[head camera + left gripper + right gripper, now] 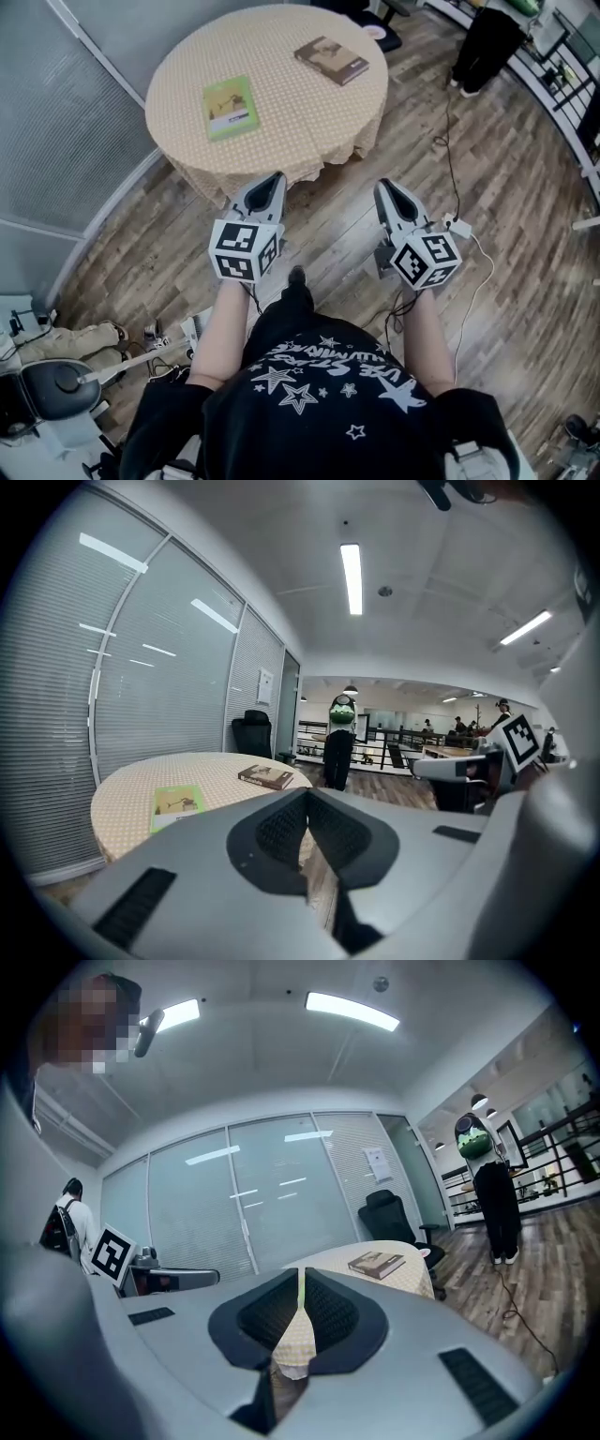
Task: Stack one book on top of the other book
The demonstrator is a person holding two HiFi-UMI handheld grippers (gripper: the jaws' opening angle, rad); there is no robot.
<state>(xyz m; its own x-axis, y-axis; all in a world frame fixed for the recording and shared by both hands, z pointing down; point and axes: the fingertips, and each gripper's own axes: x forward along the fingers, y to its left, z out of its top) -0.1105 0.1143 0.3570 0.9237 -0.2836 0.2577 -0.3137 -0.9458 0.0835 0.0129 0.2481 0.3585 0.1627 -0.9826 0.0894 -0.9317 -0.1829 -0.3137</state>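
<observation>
As grippers hover, books rest (apart)

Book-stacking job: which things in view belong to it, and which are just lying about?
Job: green book, brown book, the round table under them, left gripper and right gripper, both shut and empty.
Lying about: black office chair, standing person.

Brown book on round table
</observation>
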